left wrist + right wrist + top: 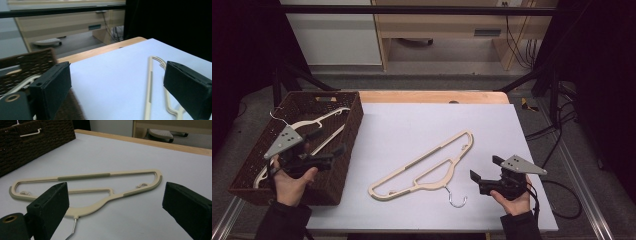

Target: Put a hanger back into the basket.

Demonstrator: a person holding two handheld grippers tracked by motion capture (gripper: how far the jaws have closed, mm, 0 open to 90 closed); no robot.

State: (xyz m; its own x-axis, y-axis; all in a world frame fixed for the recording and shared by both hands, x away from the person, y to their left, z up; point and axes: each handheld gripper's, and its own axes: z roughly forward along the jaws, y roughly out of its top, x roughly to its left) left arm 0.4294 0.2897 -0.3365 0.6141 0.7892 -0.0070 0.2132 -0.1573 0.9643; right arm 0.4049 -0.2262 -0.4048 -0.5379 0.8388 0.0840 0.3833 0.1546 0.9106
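The flat beige plastic hanger (424,167) is lying on the counter (412,125), likely light, stiff and slippery. The right hand-held gripper (484,172) is being held released beside it; the neck above the hook is looking the best hold.

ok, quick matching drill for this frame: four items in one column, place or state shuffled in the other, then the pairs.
1. beige hanger
2. wicker basket
3. left gripper
4. right gripper

A. open, beside the hanger's metal hook
B. flat on the white sheet
C. open, held over the basket
D. at the table's left edge, holding another hanger

Pairs: 1-B, 2-D, 3-C, 4-A
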